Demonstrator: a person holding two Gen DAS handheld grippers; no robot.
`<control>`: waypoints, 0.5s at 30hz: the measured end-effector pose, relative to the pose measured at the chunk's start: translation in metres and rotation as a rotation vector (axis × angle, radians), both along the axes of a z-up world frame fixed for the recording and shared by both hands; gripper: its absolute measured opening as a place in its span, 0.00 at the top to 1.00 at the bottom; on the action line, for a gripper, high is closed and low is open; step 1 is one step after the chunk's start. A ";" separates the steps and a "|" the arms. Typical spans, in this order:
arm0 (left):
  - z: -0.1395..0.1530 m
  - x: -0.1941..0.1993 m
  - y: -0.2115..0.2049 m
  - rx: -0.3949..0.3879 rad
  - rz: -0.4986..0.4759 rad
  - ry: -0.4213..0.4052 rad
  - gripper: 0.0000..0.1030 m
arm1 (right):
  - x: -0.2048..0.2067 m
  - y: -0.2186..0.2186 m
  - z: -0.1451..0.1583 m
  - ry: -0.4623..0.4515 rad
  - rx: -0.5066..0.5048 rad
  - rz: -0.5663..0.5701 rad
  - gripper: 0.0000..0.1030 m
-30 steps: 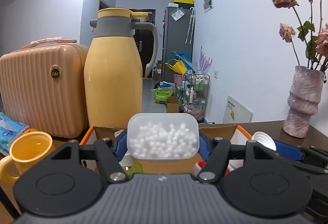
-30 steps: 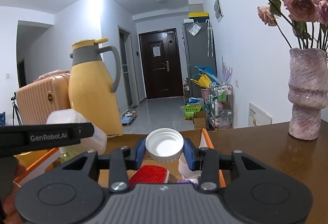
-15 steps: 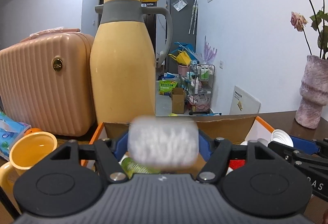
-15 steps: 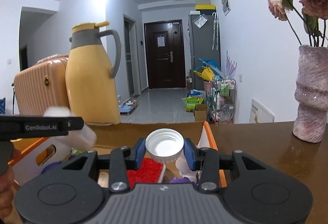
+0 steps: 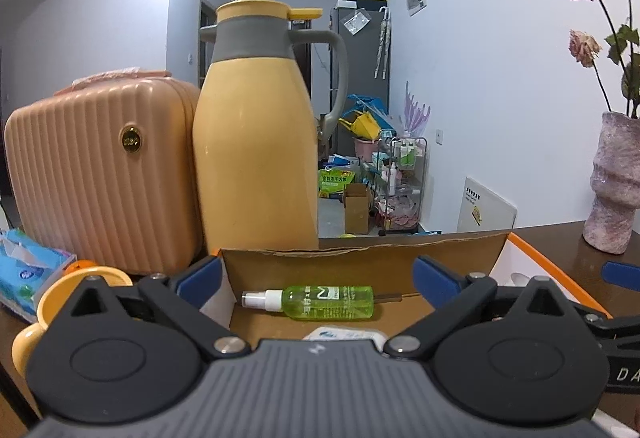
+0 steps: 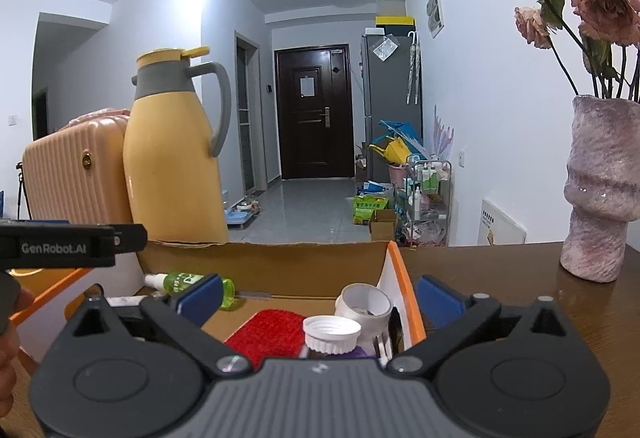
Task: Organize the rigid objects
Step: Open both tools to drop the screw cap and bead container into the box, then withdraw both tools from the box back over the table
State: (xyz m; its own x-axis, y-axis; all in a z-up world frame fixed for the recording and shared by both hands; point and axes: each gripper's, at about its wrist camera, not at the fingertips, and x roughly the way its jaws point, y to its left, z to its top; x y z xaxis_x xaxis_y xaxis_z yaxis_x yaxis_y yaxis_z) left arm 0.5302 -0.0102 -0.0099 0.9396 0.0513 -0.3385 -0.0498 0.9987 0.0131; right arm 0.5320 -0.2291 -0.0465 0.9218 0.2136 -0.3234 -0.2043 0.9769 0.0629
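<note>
Cardboard box (image 6: 280,266) contains green spray bottle (image 5: 328,302), red pad (image 6: 272,332), white cap (image 6: 332,334); left gripper (image 5: 316,274) and right gripper (image 6: 320,294) jaws opening, empty

Yellow-and-grey jug (image 5: 256,141), ribbed peach suitcase (image 5: 100,173)

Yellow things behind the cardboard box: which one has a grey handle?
The tall yellow thermos jug with the grey collar and looped grey handle; the ribbed peach suitcase beside it shows none.

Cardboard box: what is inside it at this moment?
Inside the cardboard box: green spray bottle, red pad, white cap, white cup. The grippers' bodies cover its near part.
</note>
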 end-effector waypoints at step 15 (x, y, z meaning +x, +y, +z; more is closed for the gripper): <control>-0.001 -0.012 0.014 -0.051 0.061 0.002 0.00 | -0.026 -0.003 0.003 -0.074 0.027 -0.034 0.00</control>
State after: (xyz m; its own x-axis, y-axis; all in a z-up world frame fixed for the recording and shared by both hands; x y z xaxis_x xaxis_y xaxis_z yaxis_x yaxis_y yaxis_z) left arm 0.5180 0.0033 -0.0105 0.9344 0.0914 -0.3442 -0.1109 0.9931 -0.0374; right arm 0.5060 -0.2317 -0.0430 0.9497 0.1899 -0.2491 -0.1765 0.9814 0.0753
